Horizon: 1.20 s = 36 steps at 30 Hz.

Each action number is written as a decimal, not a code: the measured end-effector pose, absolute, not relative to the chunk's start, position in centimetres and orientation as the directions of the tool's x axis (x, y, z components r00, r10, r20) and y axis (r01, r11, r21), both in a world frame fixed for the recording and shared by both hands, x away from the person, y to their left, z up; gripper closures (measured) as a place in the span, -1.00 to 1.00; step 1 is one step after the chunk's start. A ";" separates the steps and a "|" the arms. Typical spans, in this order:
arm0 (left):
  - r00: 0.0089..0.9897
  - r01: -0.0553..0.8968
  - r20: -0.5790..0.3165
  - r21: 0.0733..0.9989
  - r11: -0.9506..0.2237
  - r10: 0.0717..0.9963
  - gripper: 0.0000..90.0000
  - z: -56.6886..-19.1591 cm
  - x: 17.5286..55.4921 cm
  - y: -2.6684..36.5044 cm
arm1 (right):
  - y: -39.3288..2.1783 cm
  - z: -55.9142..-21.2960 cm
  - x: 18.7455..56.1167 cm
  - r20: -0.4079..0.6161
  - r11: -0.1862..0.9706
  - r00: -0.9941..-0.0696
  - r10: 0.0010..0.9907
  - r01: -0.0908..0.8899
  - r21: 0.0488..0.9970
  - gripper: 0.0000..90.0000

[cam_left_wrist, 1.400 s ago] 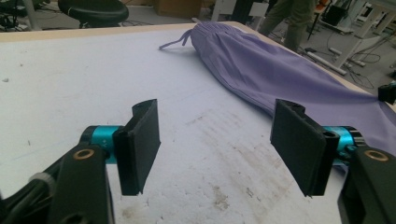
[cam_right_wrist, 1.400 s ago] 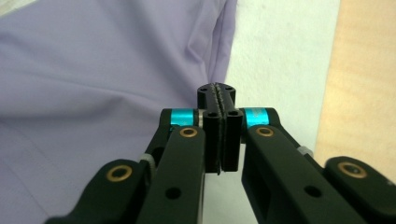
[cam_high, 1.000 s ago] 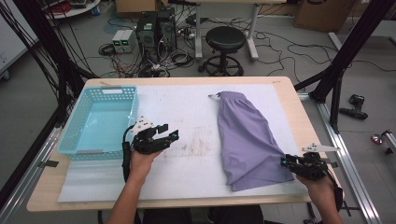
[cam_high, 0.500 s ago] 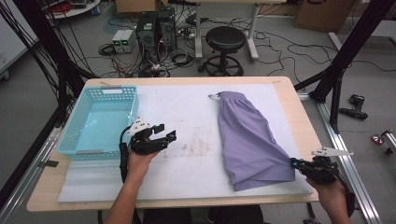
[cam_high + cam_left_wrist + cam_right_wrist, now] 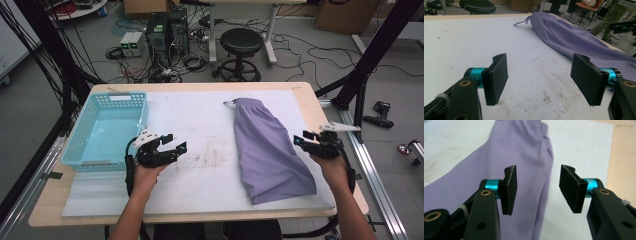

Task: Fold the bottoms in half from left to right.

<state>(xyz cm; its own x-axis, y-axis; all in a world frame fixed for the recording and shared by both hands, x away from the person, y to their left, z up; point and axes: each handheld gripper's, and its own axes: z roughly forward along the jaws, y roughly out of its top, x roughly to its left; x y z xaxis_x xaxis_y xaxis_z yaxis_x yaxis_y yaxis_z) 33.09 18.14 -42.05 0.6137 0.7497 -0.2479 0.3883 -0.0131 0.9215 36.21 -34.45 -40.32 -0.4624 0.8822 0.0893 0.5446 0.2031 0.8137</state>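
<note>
A purple garment (image 5: pixel 270 145) with a gathered waistband and drawstring lies lengthwise on the white mat (image 5: pixel 200 115), waistband at the far end. My right gripper (image 5: pixel 300 138) hovers at its right edge, about halfway along. Its jaws have just been opening, with nothing between them. In the right gripper view the cloth (image 5: pixel 511 150) lies below the open gripper (image 5: pixel 537 187). My left gripper (image 5: pixel 176 141) rests over bare mat left of the garment. Its jaws have just been opening and hold nothing. The left gripper view shows the gripper (image 5: pixel 539 75) wide apart, and the garment (image 5: pixel 574 37) beyond it.
An empty light-blue plastic basket (image 5: pixel 127 96) stands at the table's left side, just beyond my left hand. Black frame posts (image 5: pixel 372 55) rise at the table's corners. A metal rail (image 5: pixel 372 175) runs along the right edge. A stool (image 5: pixel 241 42) and computers stand on the floor behind.
The right gripper tugged the garment's near corner to the right, let go, and moved farther up along the garment's right edge. The left gripper stayed put, its jaws a little wider.
</note>
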 end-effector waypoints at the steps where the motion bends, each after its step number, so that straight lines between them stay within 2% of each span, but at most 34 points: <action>1: 0.615 0.386 -0.247 0.922 -0.013 0.748 -0.34 -42.0 33.0 18.1 | -34.0 -40.3 37.5 0.085 0.208 -0.460 0.884 0.550 0.809 0.08; 6: 0.627 0.362 -0.220 0.932 -0.029 0.747 -0.36 -41.8 32.9 18.1 | -31.7 -40.7 43.3 0.099 0.228 -0.482 0.871 0.574 0.786 0.08; 9: 0.650 0.350 -0.199 0.935 -0.057 0.733 -0.35 -41.9 32.9 17.7 | -29.9 -41.1 46.4 0.070 0.292 -0.526 0.848 0.573 0.765 0.13; 15: 0.634 0.352 -0.199 0.935 -0.050 0.747 -0.34 -41.7 33.3 17.6 | -27.9 -41.5 50.4 0.078 0.298 -0.531 0.844 0.584 0.755 0.15; 17: 0.627 0.363 -0.205 0.931 -0.049 0.751 -0.34 -41.7 33.4 17.8 | -27.2 -41.8 51.2 0.055 0.321 -0.538 0.841 0.579 0.749 0.28; 18: 0.623 0.367 -0.206 0.929 -0.049 0.754 -0.34 -41.6 33.4 17.9 | -26.8 -42.1 51.5 0.047 0.337 -0.539 0.841 0.589 0.734 0.42; 20: 0.617 0.372 -0.205 0.927 -0.052 0.760 -0.34 -41.7 33.4 18.2 | -26.4 -42.5 51.7 0.057 0.349 -0.551 0.832 0.601 0.720 0.93; 21: 0.615 0.378 -0.210 0.925 -0.050 0.760 -0.34 -41.7 33.4 18.4 | -26.5 -42.5 51.7 0.068 0.332 -0.548 0.834 0.597 0.730 0.99; 25: 0.595 0.386 -0.222 0.922 -0.032 0.772 -0.33 -41.8 33.5 18.6 | -27.4 -41.4 51.5 0.037 0.274 -0.479 0.877 0.561 0.781 1.00; 29: 0.603 0.389 -0.221 0.920 -0.041 0.767 -0.32 -41.8 33.5 18.3 | -28.2 -42.0 51.6 -0.008 0.278 -0.403 0.915 0.617 0.736 0.96; 31: 0.605 0.390 -0.219 0.920 -0.045 0.766 -0.32 -41.9 33.5 18.2 | -28.1 -42.4 51.6 -0.019 0.287 -0.399 0.917 0.625 0.726 0.62; 36: 0.599 0.386 -0.225 0.922 -0.031 0.769 -0.32 -41.8 33.5 18.4 | -28.2 -41.3 50.6 0.001 0.256 -0.404 0.915 0.581 0.772 0.46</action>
<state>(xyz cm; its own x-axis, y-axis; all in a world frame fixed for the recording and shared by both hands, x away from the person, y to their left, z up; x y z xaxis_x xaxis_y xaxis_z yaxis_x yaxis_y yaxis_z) 33.49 18.36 -41.82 0.5985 0.7689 -0.2249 0.3864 -0.0312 0.9218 50.59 -28.24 -41.26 -0.4043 0.9146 0.0011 0.5814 0.2561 0.7723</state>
